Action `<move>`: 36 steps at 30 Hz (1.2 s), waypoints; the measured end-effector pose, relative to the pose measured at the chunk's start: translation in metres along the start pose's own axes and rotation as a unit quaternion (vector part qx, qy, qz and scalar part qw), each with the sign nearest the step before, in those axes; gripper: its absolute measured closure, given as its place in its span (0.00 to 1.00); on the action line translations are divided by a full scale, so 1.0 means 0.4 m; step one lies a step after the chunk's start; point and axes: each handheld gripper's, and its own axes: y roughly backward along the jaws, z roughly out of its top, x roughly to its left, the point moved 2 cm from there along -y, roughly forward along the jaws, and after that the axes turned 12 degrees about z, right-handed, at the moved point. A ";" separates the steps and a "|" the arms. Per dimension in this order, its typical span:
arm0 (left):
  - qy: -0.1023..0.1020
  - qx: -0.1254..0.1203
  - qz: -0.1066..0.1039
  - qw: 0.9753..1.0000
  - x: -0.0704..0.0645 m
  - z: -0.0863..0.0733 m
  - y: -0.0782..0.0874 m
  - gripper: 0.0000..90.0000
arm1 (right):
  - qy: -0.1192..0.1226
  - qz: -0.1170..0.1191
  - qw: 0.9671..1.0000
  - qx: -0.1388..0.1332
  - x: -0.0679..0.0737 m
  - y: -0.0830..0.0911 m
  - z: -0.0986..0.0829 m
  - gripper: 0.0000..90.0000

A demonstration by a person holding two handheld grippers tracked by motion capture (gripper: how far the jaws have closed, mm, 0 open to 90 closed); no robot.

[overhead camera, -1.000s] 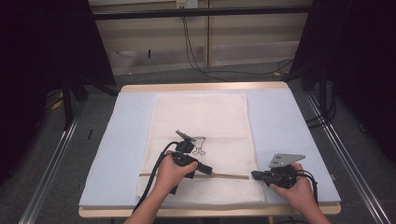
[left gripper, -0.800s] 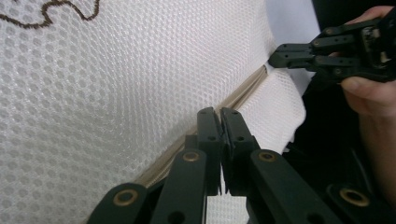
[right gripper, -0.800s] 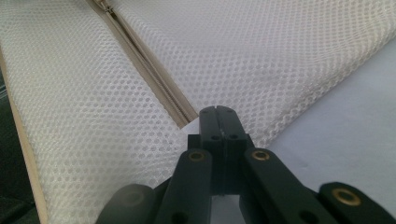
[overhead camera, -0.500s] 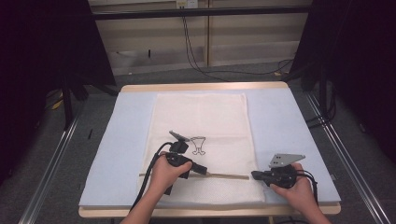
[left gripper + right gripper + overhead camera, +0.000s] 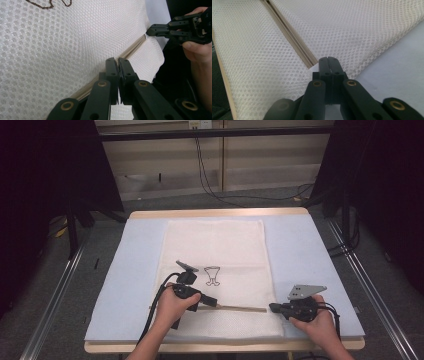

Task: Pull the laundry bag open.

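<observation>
Wooden table (image 5: 215, 213), pale blue mat (image 5: 310, 255), white mesh bag (image 5: 220, 245) atop.

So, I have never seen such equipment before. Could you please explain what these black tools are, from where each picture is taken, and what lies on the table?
No robot works here: a person holds a black two-jaw gripper in each hand. The high view looks down from above the person's side of the table. The other two pictures come from small cameras riding on the grippers, looking along their jaws.

On the pale blue padded table cover lies a white mesh laundry bag with a small dark line drawing and a beige zipper across its near end.

The left gripper is shut on the zipper, probably on its slider. The right gripper has its jaws together at the bag's edge by the zipper's end, apparently steadying the fabric.
</observation>
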 end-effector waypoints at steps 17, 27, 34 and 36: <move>0.012 -0.010 0.002 1.000 0.034 -0.015 0.038 0.97 | -0.004 0.002 1.000 -0.002 -0.001 0.000 -0.001 1.00; 0.019 -0.016 0.001 1.000 0.058 -0.026 0.063 0.97 | -0.004 0.003 1.000 -0.002 -0.002 0.000 -0.001 1.00; 0.026 -0.024 0.009 0.999 0.076 -0.037 0.082 0.97 | -0.005 0.002 1.000 -0.002 -0.001 0.000 -0.001 1.00; 0.024 -0.024 0.006 0.999 0.082 -0.039 0.086 0.97 | -0.005 0.002 1.000 -0.002 -0.002 0.000 -0.001 1.00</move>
